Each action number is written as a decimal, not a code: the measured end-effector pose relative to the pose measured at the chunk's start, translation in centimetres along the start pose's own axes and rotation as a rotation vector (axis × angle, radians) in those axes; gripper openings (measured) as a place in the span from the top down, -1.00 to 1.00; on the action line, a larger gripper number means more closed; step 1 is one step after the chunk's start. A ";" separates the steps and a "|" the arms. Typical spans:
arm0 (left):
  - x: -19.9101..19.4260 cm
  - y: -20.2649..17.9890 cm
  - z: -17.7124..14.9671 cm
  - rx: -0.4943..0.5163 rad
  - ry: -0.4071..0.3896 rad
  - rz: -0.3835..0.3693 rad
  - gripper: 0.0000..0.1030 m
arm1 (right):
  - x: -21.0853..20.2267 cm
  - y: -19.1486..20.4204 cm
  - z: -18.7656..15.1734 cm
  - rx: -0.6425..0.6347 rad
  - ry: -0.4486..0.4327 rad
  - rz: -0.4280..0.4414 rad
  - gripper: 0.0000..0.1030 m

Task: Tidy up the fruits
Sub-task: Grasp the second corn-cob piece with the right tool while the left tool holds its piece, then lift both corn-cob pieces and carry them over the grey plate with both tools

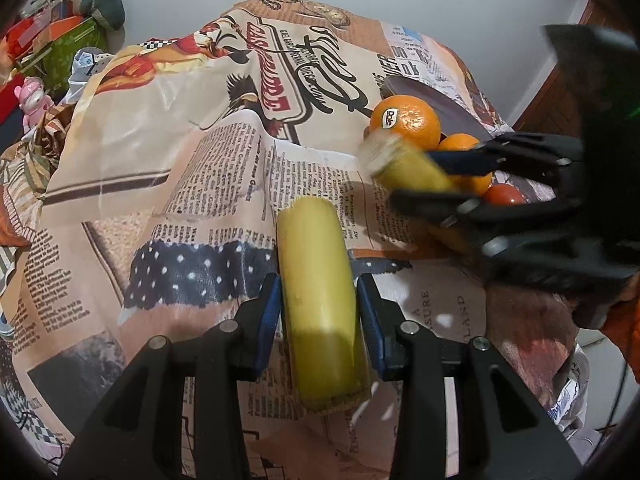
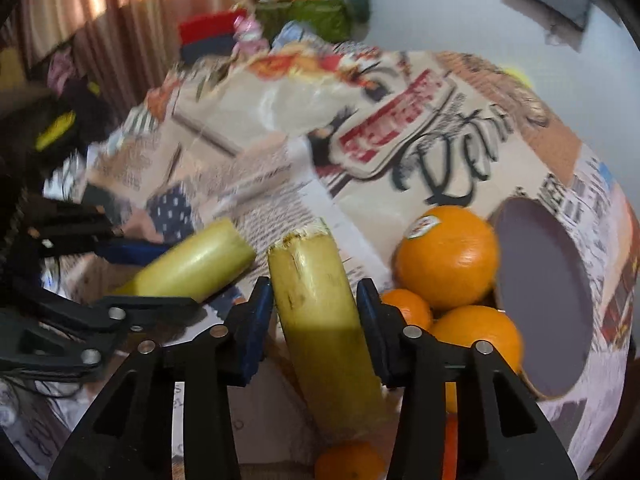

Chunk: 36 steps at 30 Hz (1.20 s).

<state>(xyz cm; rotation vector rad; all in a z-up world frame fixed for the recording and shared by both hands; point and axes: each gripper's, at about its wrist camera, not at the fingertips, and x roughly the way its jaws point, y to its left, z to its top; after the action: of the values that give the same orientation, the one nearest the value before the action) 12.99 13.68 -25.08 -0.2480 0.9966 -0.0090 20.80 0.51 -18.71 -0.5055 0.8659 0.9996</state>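
My left gripper [image 1: 318, 284] is shut on a short yellow-green fruit piece [image 1: 320, 300] with cut ends, which points away along the fingers. In the right wrist view this left gripper [image 2: 160, 276] and its piece [image 2: 196, 264] show at the left. My right gripper [image 2: 314, 292] is shut on a second yellow-green piece [image 2: 316, 312] with a ragged far end. From the left wrist, the right gripper [image 1: 436, 180] and that second piece [image 1: 412, 168] hang just in front of a pile of oranges. A large stickered orange [image 2: 446, 256] tops the pile, with smaller oranges [image 2: 476, 336] below.
A newspaper-print cloth [image 1: 208, 168] covers the table. A flat purple-grey plate [image 2: 544, 300] lies beyond the oranges. A red round fruit [image 1: 506, 196] sits at the pile's right side. Boxes, toys and cushions [image 1: 60, 32] clutter the far left; curtains [image 2: 100, 4] hang behind.
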 end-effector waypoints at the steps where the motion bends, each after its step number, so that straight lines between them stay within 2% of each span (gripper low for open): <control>1: 0.2 -0.1 0.2 0.004 0.002 0.006 0.24 | -0.6 -0.3 0.0 0.025 -0.016 0.003 0.27; 11: 2.2 -0.9 2.6 0.030 0.017 0.043 0.27 | -4.6 -2.5 -1.7 0.194 -0.119 -0.015 0.31; 15: 1.7 -1.8 2.6 0.057 0.011 0.052 0.28 | -6.2 -3.2 -2.5 0.251 -0.157 -0.006 0.32; 25: -3.4 -4.9 3.7 0.105 -0.108 0.040 0.29 | -11.1 -4.7 -3.9 0.314 -0.272 -0.048 0.32; 29: -5.4 -6.8 5.1 0.128 -0.168 0.019 0.29 | -13.2 -5.7 -4.7 0.335 -0.317 -0.088 0.32; 36: -6.6 -9.8 8.3 0.175 -0.242 -0.001 0.30 | -15.4 -8.3 -5.6 0.380 -0.365 -0.156 0.32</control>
<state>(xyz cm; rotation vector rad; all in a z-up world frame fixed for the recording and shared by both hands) 17.35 6.62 -13.29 -0.0865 0.7498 -0.0652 21.88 -15.34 -9.41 -0.0597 0.6538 0.7307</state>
